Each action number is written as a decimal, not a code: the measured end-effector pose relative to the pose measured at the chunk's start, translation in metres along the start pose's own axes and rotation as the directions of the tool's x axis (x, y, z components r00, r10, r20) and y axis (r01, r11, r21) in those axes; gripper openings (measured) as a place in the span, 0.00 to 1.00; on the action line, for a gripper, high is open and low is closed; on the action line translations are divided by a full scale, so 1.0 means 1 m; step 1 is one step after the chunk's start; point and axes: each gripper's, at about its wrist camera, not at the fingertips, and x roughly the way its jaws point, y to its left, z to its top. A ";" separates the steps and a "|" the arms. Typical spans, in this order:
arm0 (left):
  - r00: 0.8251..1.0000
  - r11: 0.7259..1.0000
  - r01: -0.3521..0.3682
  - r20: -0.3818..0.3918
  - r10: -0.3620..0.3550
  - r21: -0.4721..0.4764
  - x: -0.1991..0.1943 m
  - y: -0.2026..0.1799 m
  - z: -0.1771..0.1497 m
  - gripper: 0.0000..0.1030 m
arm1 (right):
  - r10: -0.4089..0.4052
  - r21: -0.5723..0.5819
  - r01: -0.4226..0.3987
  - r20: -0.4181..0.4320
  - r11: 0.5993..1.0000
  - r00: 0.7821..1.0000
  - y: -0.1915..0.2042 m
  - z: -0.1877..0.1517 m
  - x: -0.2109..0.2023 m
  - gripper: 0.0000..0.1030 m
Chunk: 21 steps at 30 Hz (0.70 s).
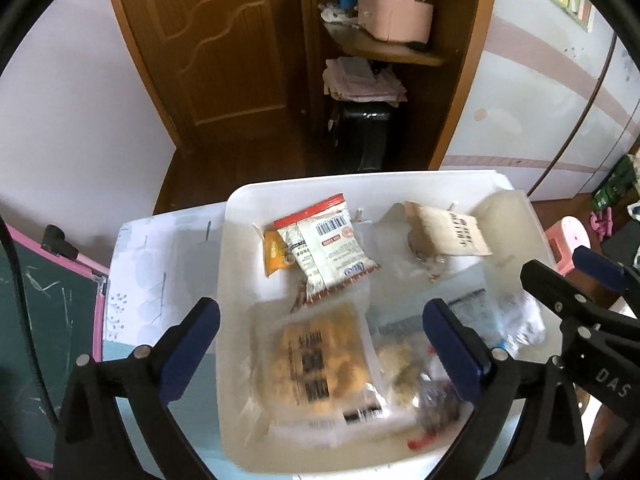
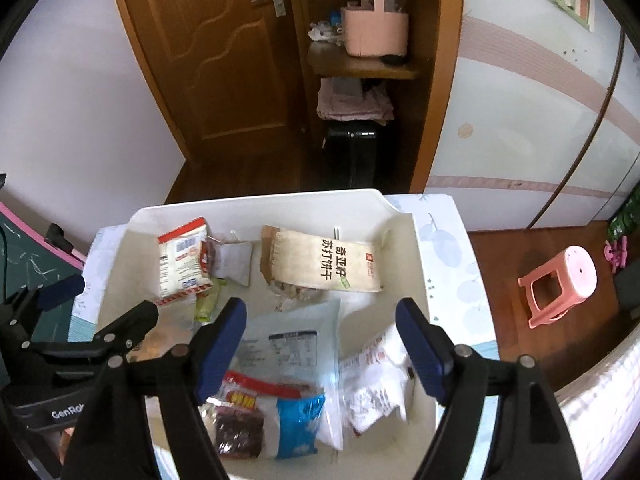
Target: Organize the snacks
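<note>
A white bin on a small table holds several snack packets. In the left wrist view I see a red-edged white packet, an orange packet, a clear pack of golden biscuits and a beige cracker pack. In the right wrist view the beige cracker pack, a clear flat bag, a blue and red packet and a white crinkled packet show. My left gripper is open above the biscuits. My right gripper is open and empty above the clear bag.
The bin stands on a leaf-patterned tabletop. A chalkboard with a pink frame is at the left. A pink stool stands on the wood floor at the right. A brown door and shelves are behind.
</note>
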 end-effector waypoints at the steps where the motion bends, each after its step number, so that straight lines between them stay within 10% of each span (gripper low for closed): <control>1: 1.000 1.000 0.004 0.007 -0.004 -0.004 -0.011 0.001 -0.003 0.98 | 0.000 0.002 0.000 0.007 1.000 1.000 0.000 -0.002 -0.006 0.75; 21: 0.969 0.997 -0.071 0.238 0.066 0.013 -0.217 0.003 -0.134 0.98 | 0.079 -0.054 -0.070 0.193 0.996 0.978 0.032 -0.107 -0.199 0.75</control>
